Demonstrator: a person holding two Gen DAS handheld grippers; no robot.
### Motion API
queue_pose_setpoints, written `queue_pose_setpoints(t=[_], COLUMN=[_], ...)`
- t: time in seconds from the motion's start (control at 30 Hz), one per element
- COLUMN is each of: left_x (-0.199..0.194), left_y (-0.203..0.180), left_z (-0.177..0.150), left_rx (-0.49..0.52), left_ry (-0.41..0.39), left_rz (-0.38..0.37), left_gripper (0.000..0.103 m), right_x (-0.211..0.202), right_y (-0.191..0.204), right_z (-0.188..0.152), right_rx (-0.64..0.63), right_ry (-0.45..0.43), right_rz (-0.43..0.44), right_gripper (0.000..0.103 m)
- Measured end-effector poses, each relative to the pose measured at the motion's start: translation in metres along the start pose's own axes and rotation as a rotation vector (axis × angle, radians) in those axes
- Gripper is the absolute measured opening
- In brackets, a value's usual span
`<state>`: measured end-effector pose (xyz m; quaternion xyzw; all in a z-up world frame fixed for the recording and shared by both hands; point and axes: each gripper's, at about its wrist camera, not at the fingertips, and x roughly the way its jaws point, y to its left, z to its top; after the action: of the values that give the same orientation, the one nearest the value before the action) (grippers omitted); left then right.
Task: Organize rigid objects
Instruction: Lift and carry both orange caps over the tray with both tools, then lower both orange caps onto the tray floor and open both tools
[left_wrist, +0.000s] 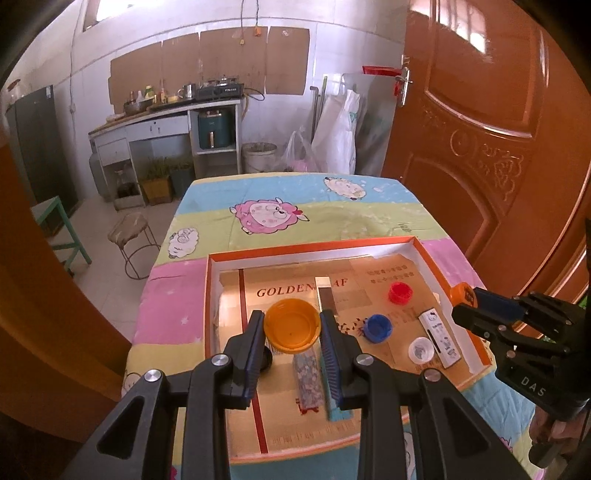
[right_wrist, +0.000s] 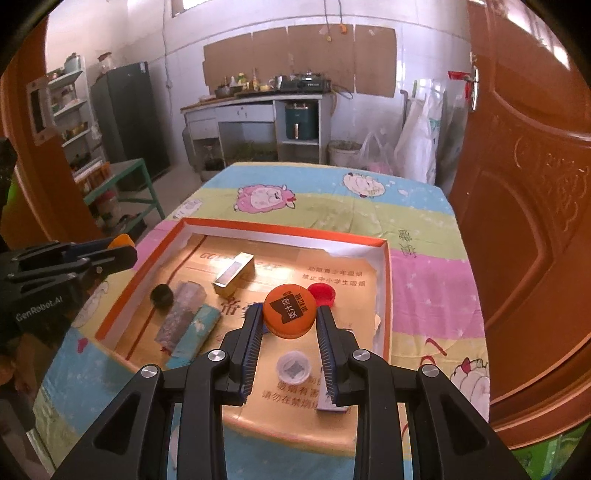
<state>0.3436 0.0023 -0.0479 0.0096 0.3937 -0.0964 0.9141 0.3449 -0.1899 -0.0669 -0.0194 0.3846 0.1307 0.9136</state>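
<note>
Left gripper | grips orange lid (hollow up) | right gripper | orange cap

orange cap: glossy plastic | tray: paper-lined cardboard | tablecloth: printed cloth
</note>
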Motion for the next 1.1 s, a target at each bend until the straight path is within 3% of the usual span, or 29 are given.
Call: queue_pose_setpoints(t=[0.57, 1.1], left_x=[0.074, 0.129], left_y=[0.027, 0.038], left_z=[0.036, 0.036], left_rx=[-0.057, -0.078], left_ry=[0.145, 0.268], left_rz=[0.011, 0.039], left_gripper=[0.030, 0.030], right_x=[0.078, 0.140], right_y=[0.001, 0.001], right_z=[0.055, 0.064], right_rx=[-0.034, -0.034], right_ry=[0.110, 0.235], right_rz=[0.039, 0.039], right_gripper=[0.030, 0.030])
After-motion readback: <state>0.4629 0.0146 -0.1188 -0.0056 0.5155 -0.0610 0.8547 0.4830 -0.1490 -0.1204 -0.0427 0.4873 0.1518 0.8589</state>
